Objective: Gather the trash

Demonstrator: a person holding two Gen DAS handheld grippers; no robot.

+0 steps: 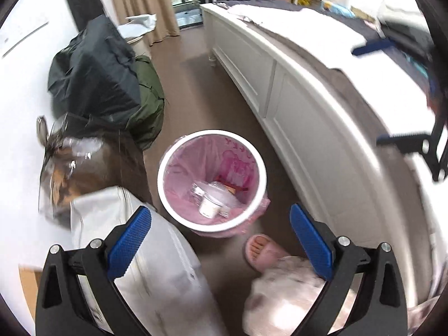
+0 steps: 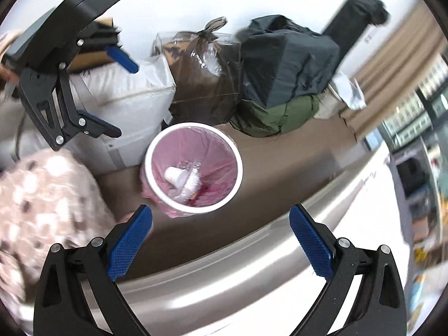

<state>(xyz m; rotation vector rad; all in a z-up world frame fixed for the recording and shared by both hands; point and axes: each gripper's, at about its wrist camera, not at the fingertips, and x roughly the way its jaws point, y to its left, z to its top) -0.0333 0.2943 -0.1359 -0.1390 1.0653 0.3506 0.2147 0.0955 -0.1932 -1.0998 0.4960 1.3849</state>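
Observation:
A white bin [image 1: 161, 179] with a pink liner stands on the brown floor between a bed and a pile of bags. Inside it lie a white cup [image 1: 208, 205] and crumpled clear plastic [image 1: 217, 189]. My left gripper [image 1: 218, 210] hangs above the bin's near edge, open, with nothing between its blue pads. In the right wrist view the same bin [image 2: 239, 166] holds the cup [image 2: 172, 175], and my right gripper [image 2: 220, 210] is open and empty above its near side. Each gripper shows in the other's view: the right one [image 1: 389, 92] at the upper right, the left one [image 2: 126, 99] at the upper left.
A white bed frame [image 1: 280, 89] runs along the right. Against the wall sit a black bag [image 1: 92, 78], a green bag [image 1: 148, 98], a brown tied bag [image 1: 75, 162] and a white package [image 1: 156, 252]. A person's foot in a pink slipper [image 1: 259, 249] stands beside the bin.

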